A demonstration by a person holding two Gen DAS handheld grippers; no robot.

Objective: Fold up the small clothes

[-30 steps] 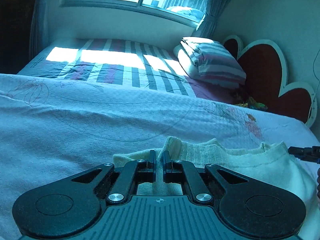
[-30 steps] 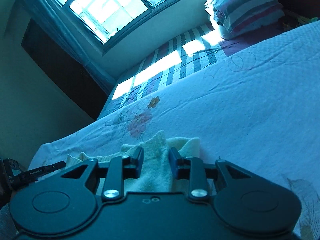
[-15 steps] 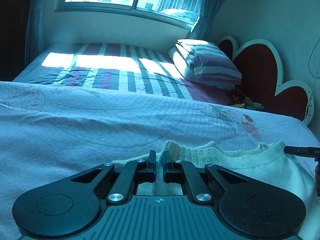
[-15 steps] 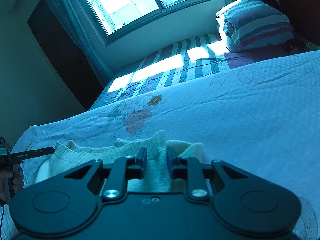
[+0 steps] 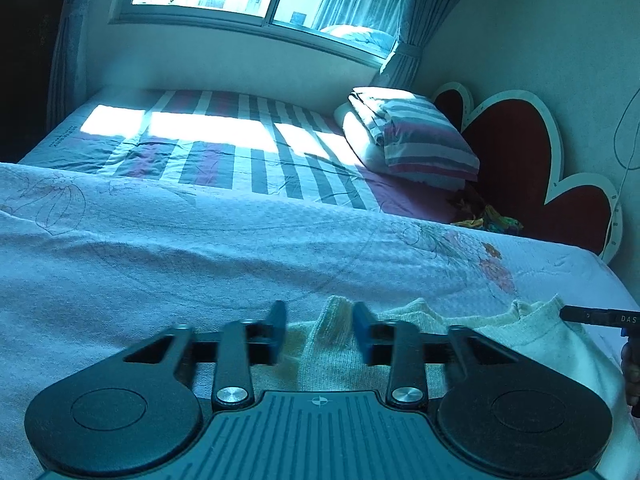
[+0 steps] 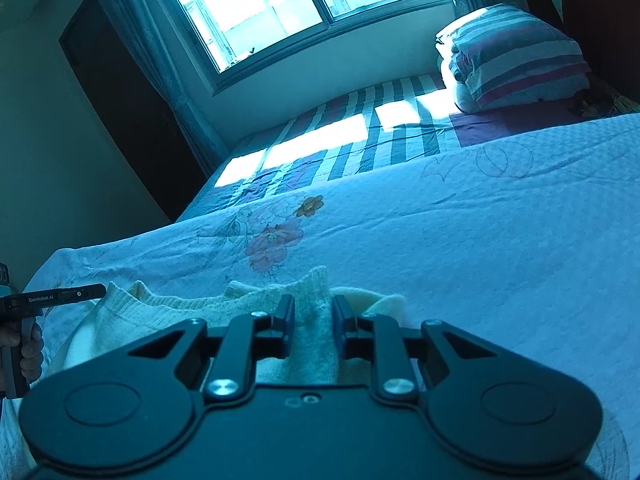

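A small pale yellow knit garment [image 5: 500, 332] lies on the white flowered bedspread [image 5: 200, 256]; it also shows in the right wrist view [image 6: 168, 312]. My left gripper [image 5: 320, 322] is open, its fingers apart on either side of a raised fold of the garment. My right gripper [image 6: 313, 318] is open a little, its fingers either side of the garment's other raised corner, which stands loose between them. Each gripper's tip shows at the edge of the other's view.
A striped sheet [image 5: 224, 148] covers the far part of the bed under the window. A striped pillow [image 5: 412, 136] and a red heart-shaped headboard [image 5: 516, 148] stand at the right. A dark doorway [image 6: 120, 92] is at the left.
My left gripper has opened and let go of the garment's fold. My right gripper has opened slightly. Both have tilted up a little, the garment staying on the bed.
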